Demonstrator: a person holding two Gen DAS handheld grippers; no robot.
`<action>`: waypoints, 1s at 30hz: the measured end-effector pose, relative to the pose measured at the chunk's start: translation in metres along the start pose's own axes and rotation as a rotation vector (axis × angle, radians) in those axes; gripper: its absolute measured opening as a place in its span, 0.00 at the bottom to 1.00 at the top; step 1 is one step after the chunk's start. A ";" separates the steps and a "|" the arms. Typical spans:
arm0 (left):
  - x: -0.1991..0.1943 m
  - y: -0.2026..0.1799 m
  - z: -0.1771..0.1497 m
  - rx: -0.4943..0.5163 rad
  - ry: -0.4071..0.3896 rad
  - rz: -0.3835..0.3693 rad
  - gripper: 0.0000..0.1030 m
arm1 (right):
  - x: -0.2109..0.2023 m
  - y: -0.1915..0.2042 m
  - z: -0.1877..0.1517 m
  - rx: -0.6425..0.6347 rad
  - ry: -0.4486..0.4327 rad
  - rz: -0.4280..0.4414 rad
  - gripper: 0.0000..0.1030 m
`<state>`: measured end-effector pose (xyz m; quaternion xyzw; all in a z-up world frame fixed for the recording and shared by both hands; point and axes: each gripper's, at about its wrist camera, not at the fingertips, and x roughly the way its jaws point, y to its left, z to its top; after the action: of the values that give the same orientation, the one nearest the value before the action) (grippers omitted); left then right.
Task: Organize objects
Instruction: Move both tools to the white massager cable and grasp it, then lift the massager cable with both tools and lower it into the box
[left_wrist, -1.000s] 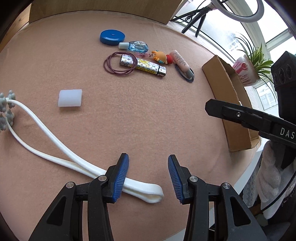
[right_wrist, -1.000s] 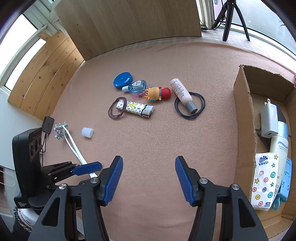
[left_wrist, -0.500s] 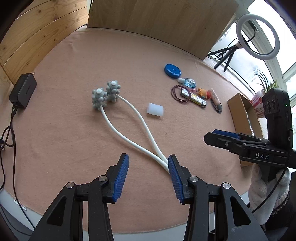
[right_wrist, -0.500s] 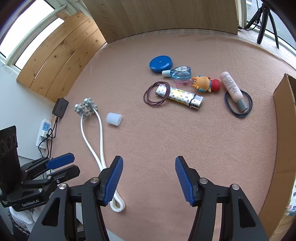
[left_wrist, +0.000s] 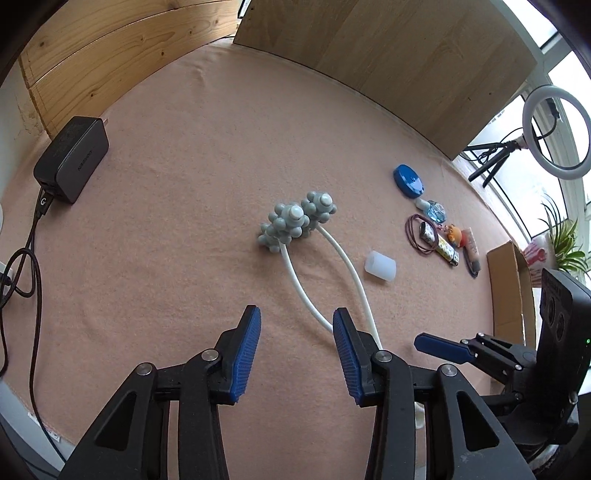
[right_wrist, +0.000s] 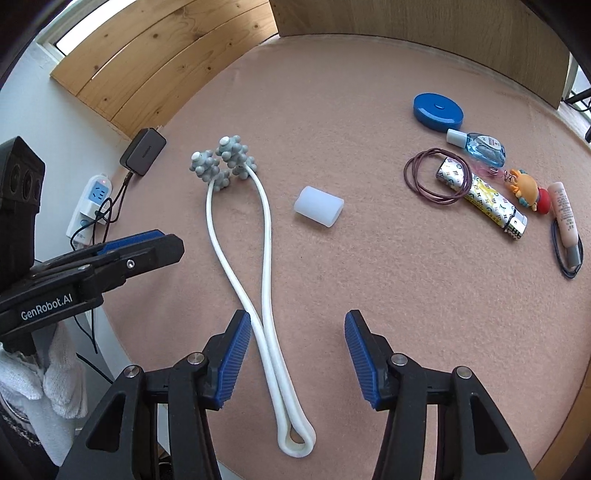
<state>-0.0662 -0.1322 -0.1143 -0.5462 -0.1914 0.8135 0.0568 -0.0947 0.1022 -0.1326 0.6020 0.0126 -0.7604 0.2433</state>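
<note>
A white looped massager (right_wrist: 266, 229) with two grey knobbly balls (left_wrist: 295, 225) lies on the pink felt table (right_wrist: 369, 277). My right gripper (right_wrist: 298, 317) hovers over its doubled tube near the looped end (right_wrist: 295, 439). The tube runs between the closing jaws, close to the left pad, and neither pad presses on it. My left gripper (left_wrist: 295, 314) hangs over the felt with its jaws closing. One strand of the tube (left_wrist: 314, 314) passes just inside its right finger, unpinched. Each gripper shows in the other's view, the right gripper (left_wrist: 443, 347) and the left gripper (right_wrist: 140, 240).
A translucent white cap (right_wrist: 318, 205) lies right of the massager. Further right are a blue disc (right_wrist: 437, 110), small blue bottle (right_wrist: 480, 144), purple hair band (right_wrist: 424, 181), patterned lighter (right_wrist: 480, 195), orange toy (right_wrist: 524, 188) and pink tube (right_wrist: 563, 214). Cardboard box (left_wrist: 511, 295) at the right edge; black charger (left_wrist: 72, 158) far left.
Both grippers have swung left across the table, away from the box and the small items, to the massager. The right one now straddles its tube. Both pairs of jaws have narrowed slightly.
</note>
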 end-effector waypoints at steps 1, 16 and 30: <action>0.003 0.001 0.003 -0.002 0.002 0.000 0.40 | 0.002 0.004 -0.001 -0.013 0.005 -0.006 0.48; 0.041 -0.011 0.017 0.024 0.063 -0.048 0.18 | 0.014 0.026 -0.011 -0.101 0.042 -0.142 0.31; 0.029 -0.024 0.026 0.060 0.044 -0.062 0.16 | 0.008 0.031 -0.007 -0.120 0.016 -0.160 0.14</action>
<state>-0.1043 -0.1080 -0.1224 -0.5556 -0.1823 0.8047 0.1025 -0.0772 0.0743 -0.1336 0.5895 0.1081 -0.7704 0.2176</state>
